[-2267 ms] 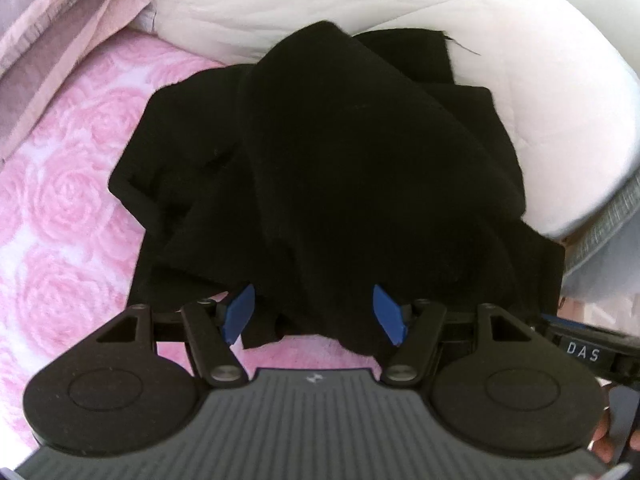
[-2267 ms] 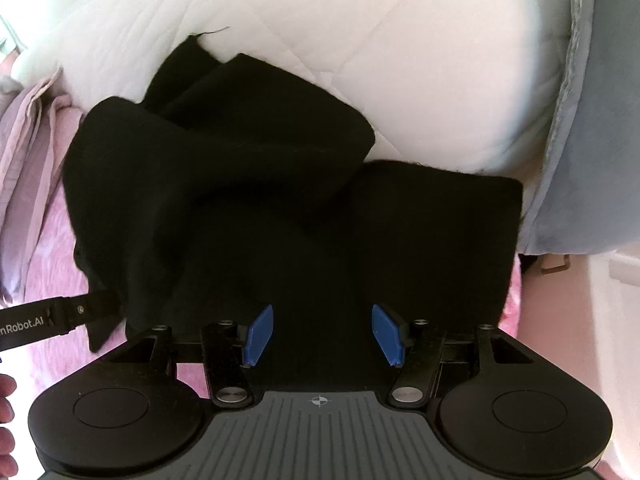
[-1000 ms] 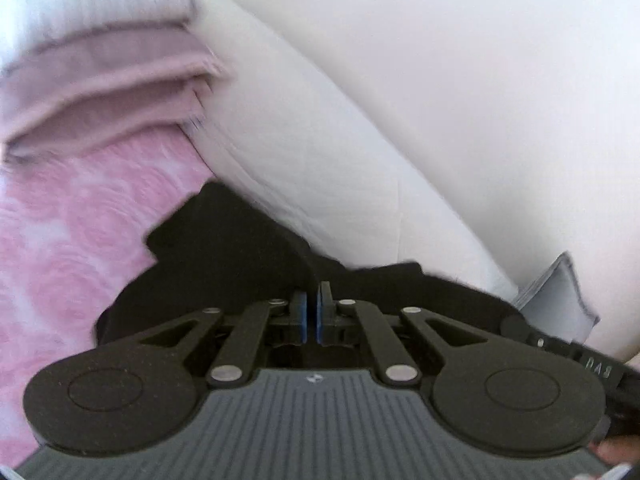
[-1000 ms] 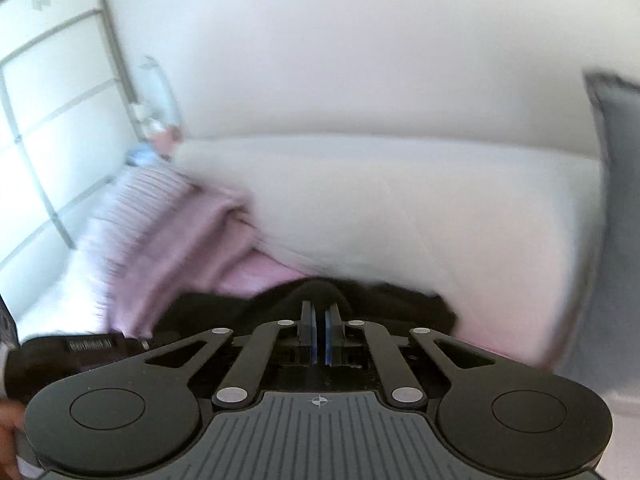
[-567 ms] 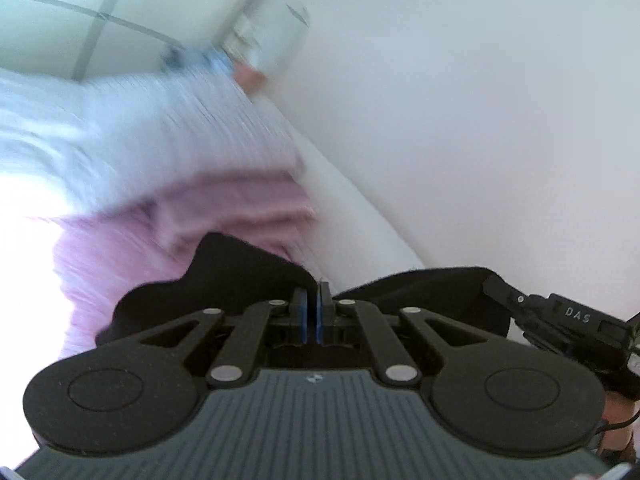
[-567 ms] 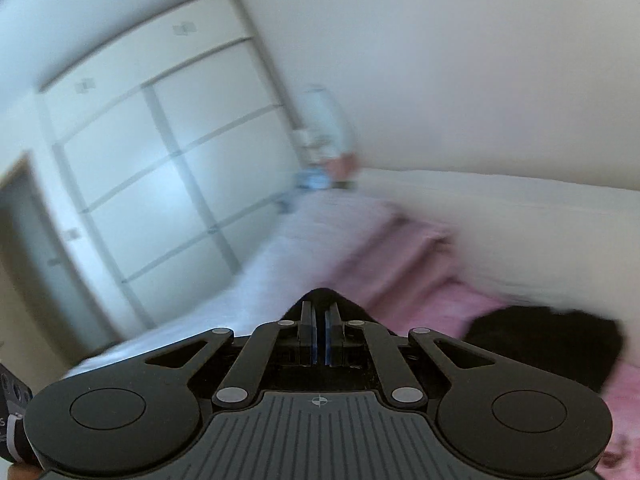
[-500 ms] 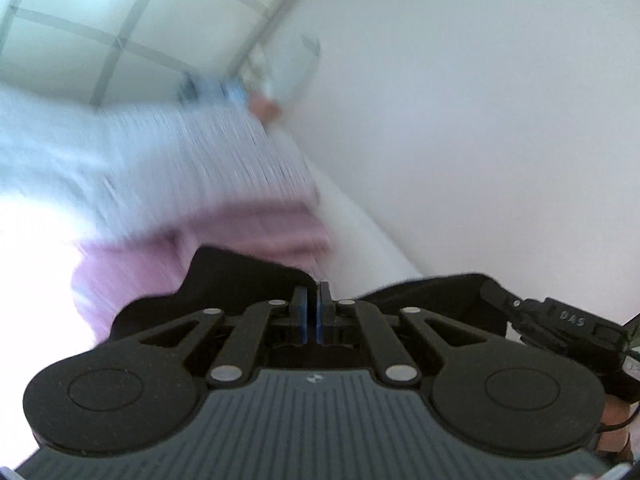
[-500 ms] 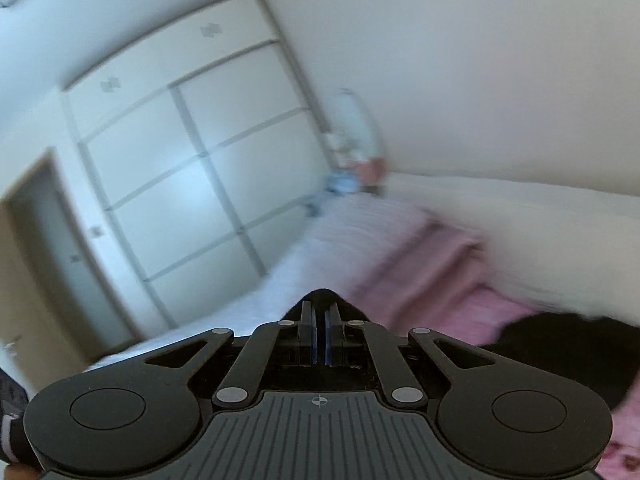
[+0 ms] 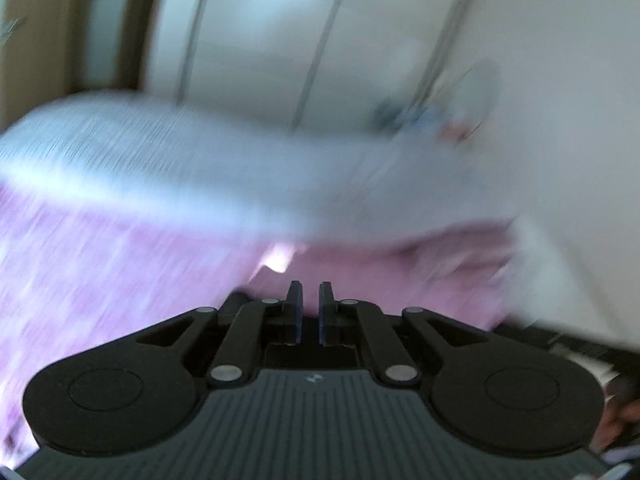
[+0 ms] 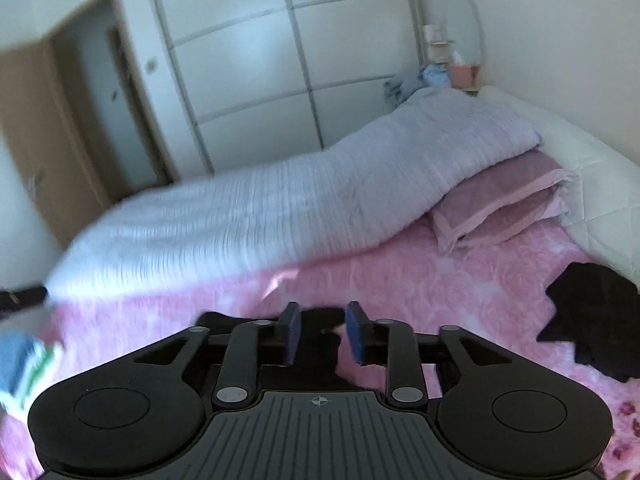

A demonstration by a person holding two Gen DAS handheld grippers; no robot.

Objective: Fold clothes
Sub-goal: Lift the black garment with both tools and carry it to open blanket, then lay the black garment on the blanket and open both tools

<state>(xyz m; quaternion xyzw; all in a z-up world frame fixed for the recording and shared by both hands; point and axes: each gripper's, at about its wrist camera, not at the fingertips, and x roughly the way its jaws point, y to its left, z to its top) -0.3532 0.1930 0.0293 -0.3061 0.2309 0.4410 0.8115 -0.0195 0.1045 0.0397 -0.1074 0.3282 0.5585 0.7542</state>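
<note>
Black-framed, your left hand-held gripper [image 9: 311, 312] is just parting its jaws with nothing between them, your right hand-held gripper [image 10: 322, 334] is opening about halfway over dark cloth [image 10: 320, 316], and one black garment [image 10: 592, 320] lies on the pink bed [image 10: 420, 280].

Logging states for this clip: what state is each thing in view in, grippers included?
Left gripper: jaws opening, narrow gap, nothing between.
Right gripper: jaws opening, nothing pinched.
Black garment: crumpled on the bedspread, unfolded.
Door: open.
Wardrobe: shut.
Quilt: bunched up.
</note>
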